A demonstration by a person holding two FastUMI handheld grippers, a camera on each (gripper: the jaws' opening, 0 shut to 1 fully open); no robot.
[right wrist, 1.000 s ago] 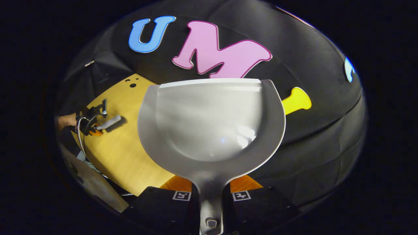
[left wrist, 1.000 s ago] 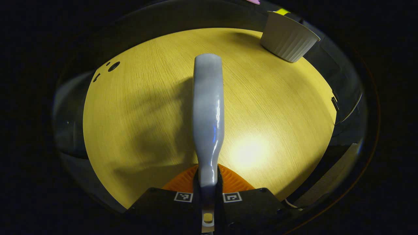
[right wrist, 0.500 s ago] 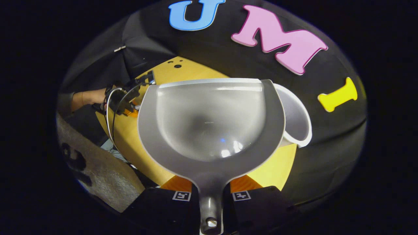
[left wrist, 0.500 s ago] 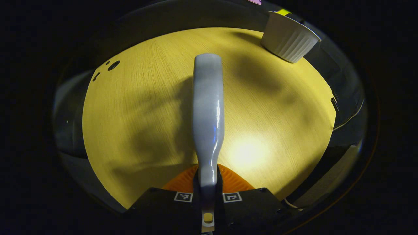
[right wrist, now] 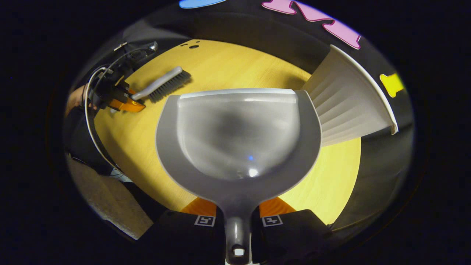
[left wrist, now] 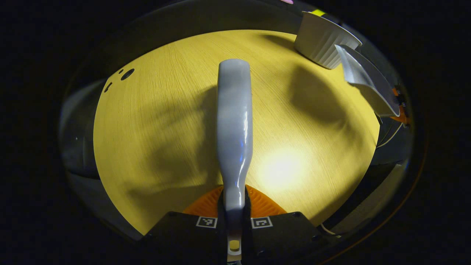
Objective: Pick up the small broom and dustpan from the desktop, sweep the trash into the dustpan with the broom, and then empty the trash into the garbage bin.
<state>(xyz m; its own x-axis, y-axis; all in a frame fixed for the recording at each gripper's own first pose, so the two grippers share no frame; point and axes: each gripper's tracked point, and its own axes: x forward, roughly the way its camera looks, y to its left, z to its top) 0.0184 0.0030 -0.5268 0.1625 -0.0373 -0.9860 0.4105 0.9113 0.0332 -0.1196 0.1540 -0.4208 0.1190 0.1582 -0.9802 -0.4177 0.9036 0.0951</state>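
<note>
In the left gripper view my left gripper (left wrist: 234,208) is shut on the handle of the small grey broom (left wrist: 234,125), which reaches out over the wooden table (left wrist: 154,140). My right gripper (right wrist: 237,215) is shut on the handle of the grey dustpan (right wrist: 237,136); its scoop looks bare and hangs above the table (right wrist: 147,147). The white ribbed garbage bin (right wrist: 349,106) stands just right of the pan's front lip. Farther off, the broom (right wrist: 163,84) shows its dark bristles, with the left gripper (right wrist: 128,103) on it. From the left side, the dustpan (left wrist: 368,86) hangs beside the bin (left wrist: 322,40), orange fingers (left wrist: 399,114) behind it.
Small dark holes (left wrist: 127,74) mark the table's far left corner. A cable (right wrist: 92,125) loops down from the left gripper past the table's edge. Black cloth walls close in behind the table. A grey floor patch (right wrist: 110,206) lies below the near edge.
The right gripper has tipped down and come over the table with the dustpan, close to the bin; the pan now appears at the right of the left gripper view. The broom has barely moved.
</note>
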